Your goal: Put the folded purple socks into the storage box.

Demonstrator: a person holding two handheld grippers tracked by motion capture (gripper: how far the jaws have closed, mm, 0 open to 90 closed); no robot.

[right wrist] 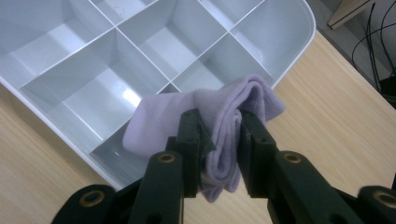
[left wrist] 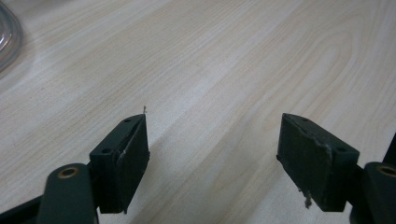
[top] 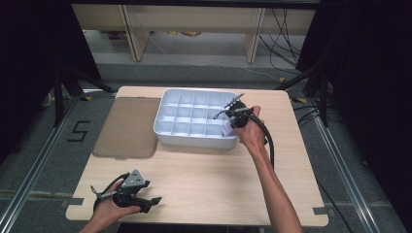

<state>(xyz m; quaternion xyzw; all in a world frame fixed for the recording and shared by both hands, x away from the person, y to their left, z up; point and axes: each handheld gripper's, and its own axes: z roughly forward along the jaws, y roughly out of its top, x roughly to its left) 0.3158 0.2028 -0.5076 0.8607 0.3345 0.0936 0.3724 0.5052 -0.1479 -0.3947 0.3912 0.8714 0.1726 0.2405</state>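
Right gripper clamping folded lilac sock lengthwise over tray corner, left gripper released.

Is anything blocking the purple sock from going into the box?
No. The right claw holds the purple sock over the white divided box's near corner. The compartments there look empty, and nothing sits between the sock and them.

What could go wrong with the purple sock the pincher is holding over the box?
The right gripper pinches the folded purple sock over the near corner of the divided tray. Let go here, it might land across the rim or a divider instead of inside one compartment. The fold looks loose, so it may spring open and spill over. Pushing down could also nudge the light tray along the table.
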